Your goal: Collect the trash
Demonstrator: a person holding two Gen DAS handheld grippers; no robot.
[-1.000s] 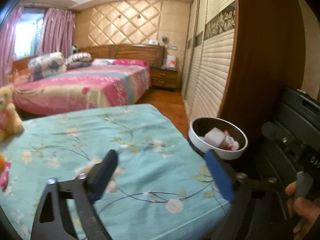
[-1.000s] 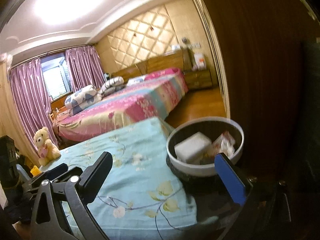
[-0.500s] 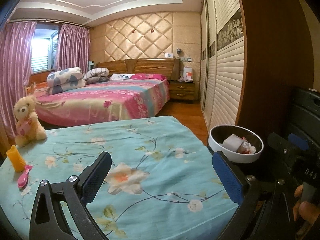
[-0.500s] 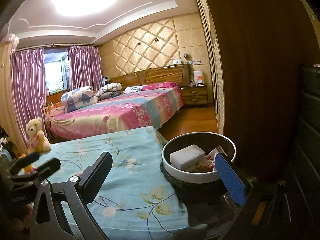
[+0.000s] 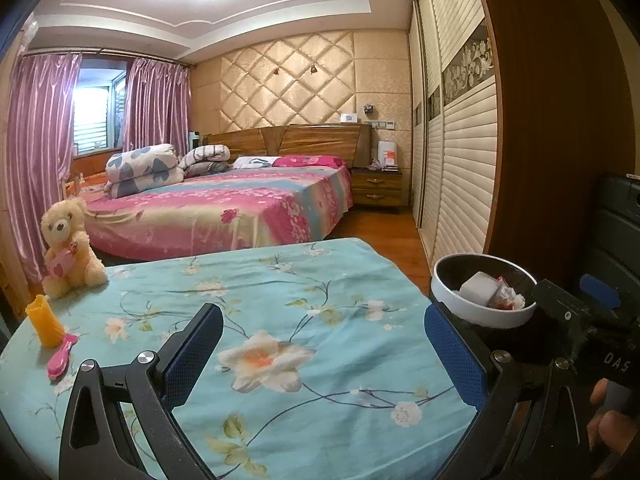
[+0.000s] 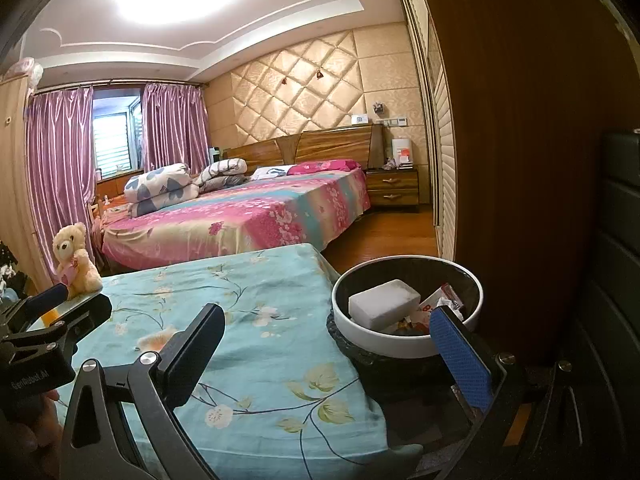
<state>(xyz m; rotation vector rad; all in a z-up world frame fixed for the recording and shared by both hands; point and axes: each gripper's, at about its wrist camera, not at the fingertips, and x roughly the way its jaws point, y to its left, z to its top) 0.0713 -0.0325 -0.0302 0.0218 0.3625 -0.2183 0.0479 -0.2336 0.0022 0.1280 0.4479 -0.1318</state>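
A round bin with a white rim (image 5: 460, 300) (image 6: 384, 344) stands off the right edge of the table. It holds a white block (image 6: 382, 303) (image 5: 478, 292) and crumpled red-and-white wrappers (image 6: 440, 304) (image 5: 508, 300). My left gripper (image 5: 324, 344) is open and empty above the floral cloth. My right gripper (image 6: 328, 344) is open and empty, its right finger beside the bin's rim. The left gripper also shows at the left in the right wrist view (image 6: 44, 320).
The table wears a turquoise floral cloth (image 5: 280, 312). A teddy bear (image 5: 68, 252), an orange cup (image 5: 44, 320) and a pink brush (image 5: 62, 354) sit at its left. A pink bed (image 5: 224, 208) lies beyond. A dark wardrobe panel (image 5: 560, 120) stands right.
Both cameras have tilted up and pulled back, so more ceiling and table show. The teddy, cup and brush came into the left wrist view. Both grippers stayed open.
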